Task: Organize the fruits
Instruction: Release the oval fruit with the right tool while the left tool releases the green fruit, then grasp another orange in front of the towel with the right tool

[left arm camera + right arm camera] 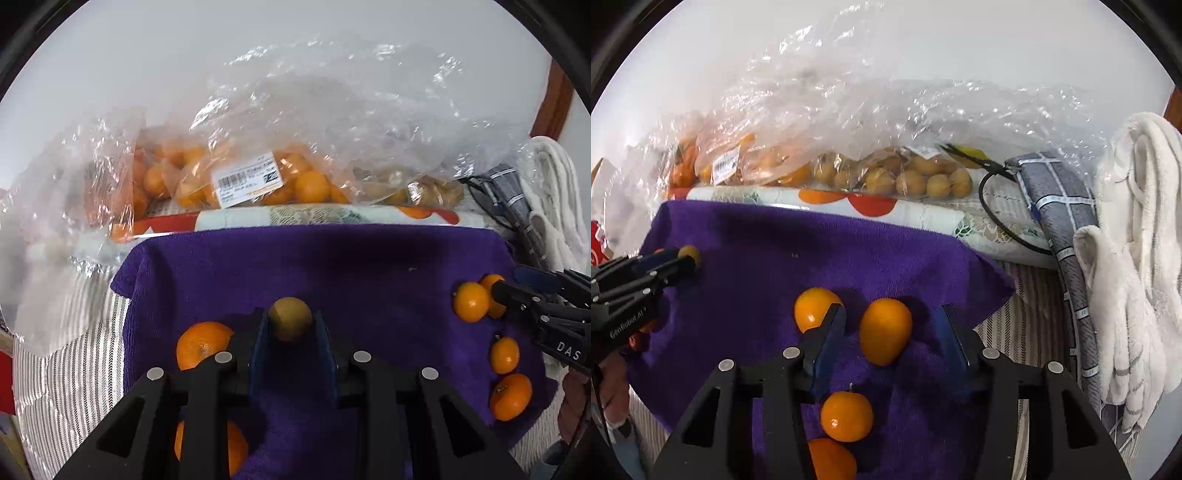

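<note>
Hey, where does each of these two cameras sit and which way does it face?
Left wrist view: on the left tongs, facing down-forward at the purple towel; they grip a brownish round fruit.
Right wrist view: on the right tongs, same tilt; open around an orange.
Shared: the towel, the plastic bags of fruit behind it, and each view shows the other tongs at its edge.

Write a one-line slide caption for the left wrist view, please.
Left gripper shut on a brownish round fruit above the purple towel, oranges lying at both sides.
</note>
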The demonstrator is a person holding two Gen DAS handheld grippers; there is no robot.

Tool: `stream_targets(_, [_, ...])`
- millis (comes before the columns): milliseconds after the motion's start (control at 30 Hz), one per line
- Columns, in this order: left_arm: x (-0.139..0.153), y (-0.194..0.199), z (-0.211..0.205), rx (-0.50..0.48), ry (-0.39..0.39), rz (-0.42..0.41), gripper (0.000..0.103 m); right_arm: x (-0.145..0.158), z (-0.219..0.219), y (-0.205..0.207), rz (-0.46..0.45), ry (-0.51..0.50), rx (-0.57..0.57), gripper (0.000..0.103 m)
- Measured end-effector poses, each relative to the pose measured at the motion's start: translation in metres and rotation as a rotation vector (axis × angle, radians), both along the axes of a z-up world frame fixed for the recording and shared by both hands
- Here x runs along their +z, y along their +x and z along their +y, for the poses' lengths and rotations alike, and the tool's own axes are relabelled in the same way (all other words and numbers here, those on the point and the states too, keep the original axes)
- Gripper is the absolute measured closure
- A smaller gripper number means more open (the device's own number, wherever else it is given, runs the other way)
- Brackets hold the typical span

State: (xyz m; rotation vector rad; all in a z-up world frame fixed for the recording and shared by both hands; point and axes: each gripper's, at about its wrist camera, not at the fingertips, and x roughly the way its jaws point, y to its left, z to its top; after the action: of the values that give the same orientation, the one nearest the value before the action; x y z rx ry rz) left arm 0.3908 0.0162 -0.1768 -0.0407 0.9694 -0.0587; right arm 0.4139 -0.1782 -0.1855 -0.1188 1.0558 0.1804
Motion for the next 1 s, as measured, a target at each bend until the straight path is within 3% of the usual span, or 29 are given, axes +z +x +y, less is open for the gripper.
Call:
stream_targets(133, [0.018, -0.007, -0.001, -0.003, -0.02, -0.038, 0.067, 0.017, 0.003, -0.01, -0.073, -0.009, -0.016, 0.05])
stream_targets(367, [0.066, -0.028, 0.011, 0.026, -0.059, -0.155, 0.066, 0.055, 0.008, -0.041, -0.184, 0.032, -0.045, 0.05])
stream_targets(500, [0.095, -0.045, 0.015, 0.005, -0.099, -0.219, 0.066, 0.064, 0.006, -0.072, -0.165, 0.027, -0.041, 0.05])
stream_targets(667, [0.123, -0.077, 0.019, 0.007, -0.08, -0.293, 0.066, 0.07, 0.01, -0.123, -0.171, 0.047, -0.02, 0.05])
stream_targets(767, [0.118, -0.104, 0.028, -0.004, -0.093, -0.292, 0.066, 0.065, 0.017, -0.154, -0.172, 0.072, 0.02, 0.05])
stream_targets(1000, [0.059, -0.165, 0.079, 0.09, -0.042, -0.219, 0.066, 0.034, 0.046, -0.193, -0.139, 0.144, 0.092, 0.05])
